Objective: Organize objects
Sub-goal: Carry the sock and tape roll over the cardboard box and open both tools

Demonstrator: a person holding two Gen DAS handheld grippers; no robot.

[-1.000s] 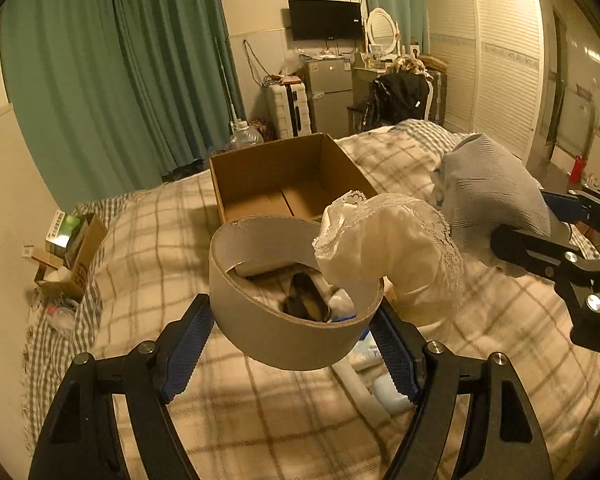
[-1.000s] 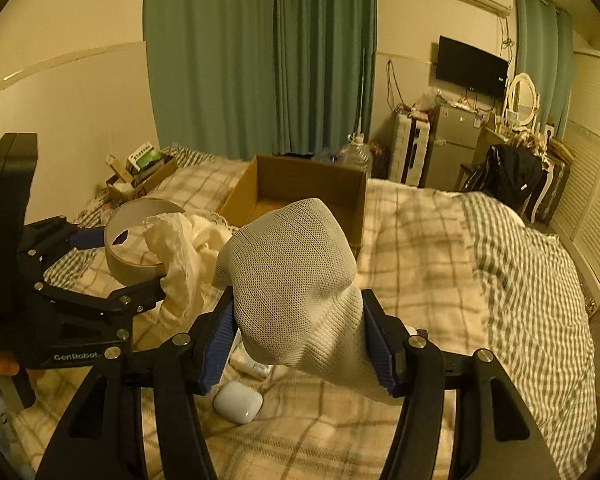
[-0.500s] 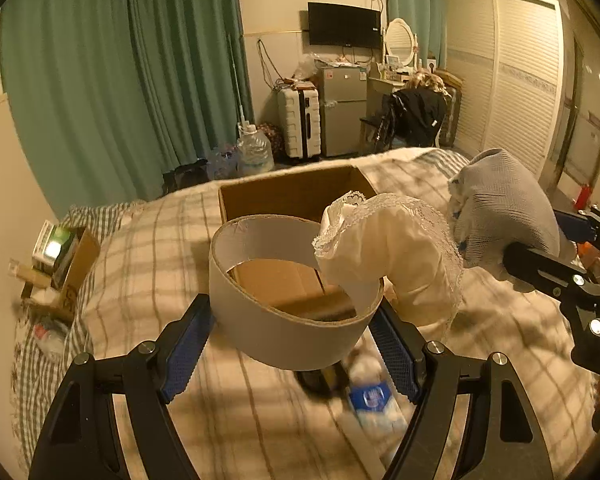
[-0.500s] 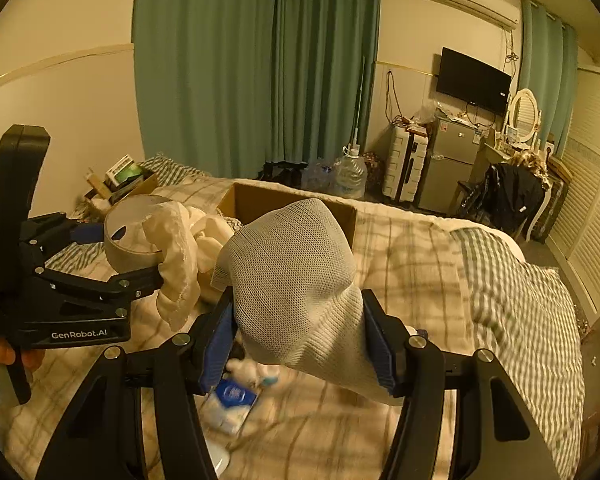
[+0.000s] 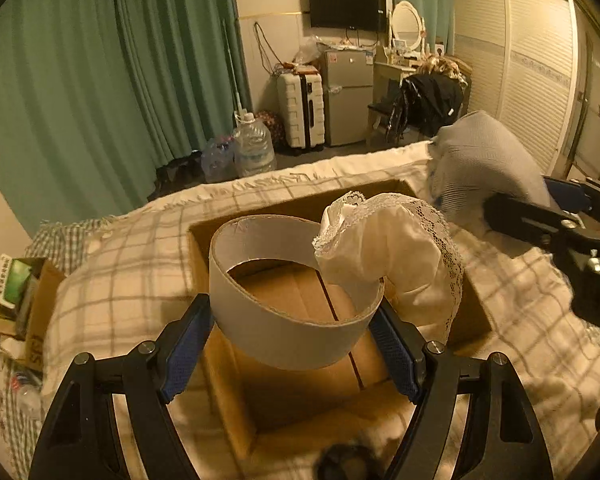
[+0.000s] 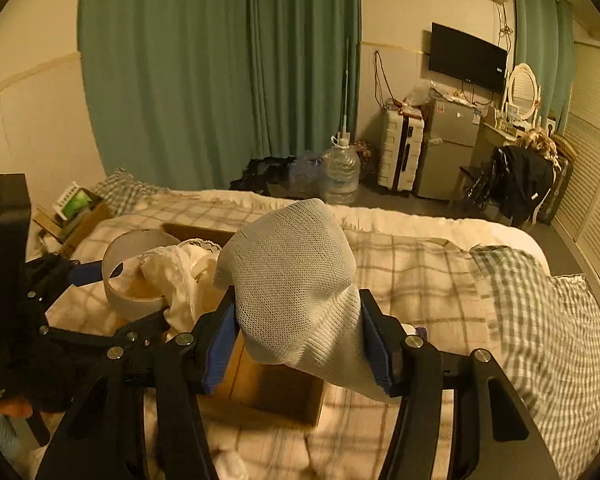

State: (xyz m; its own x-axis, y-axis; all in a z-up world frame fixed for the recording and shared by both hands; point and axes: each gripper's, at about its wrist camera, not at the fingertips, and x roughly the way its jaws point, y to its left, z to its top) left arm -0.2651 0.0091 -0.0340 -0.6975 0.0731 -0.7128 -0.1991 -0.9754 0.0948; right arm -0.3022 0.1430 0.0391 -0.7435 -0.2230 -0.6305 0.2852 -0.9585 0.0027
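My left gripper (image 5: 291, 344) is shut on a wide grey cardboard ring (image 5: 283, 332) with a white lace-edged cloth (image 5: 392, 256) draped over its right rim. It hangs above the open cardboard box (image 5: 308, 388) on the bed. My right gripper (image 6: 300, 344) is shut on a grey knitted sock (image 6: 295, 288), held over the box's right part (image 6: 275, 392). The sock (image 5: 480, 160) and right gripper also show at the right of the left wrist view. The ring (image 6: 127, 276) and cloth (image 6: 179, 276) show to the left in the right wrist view.
The bed has a cream plaid blanket (image 5: 127, 264) and a green checked cover (image 6: 540, 320). A small box of items (image 5: 23, 300) sits off the bed's left side. A dark object (image 5: 348, 460) lies near the box's front edge. Water jugs (image 6: 340, 172), suitcase and fridge stand beyond.
Both grippers have moved forward with their loads and now hang over the cardboard box. The small items on the blanket have dropped out of view beneath them.
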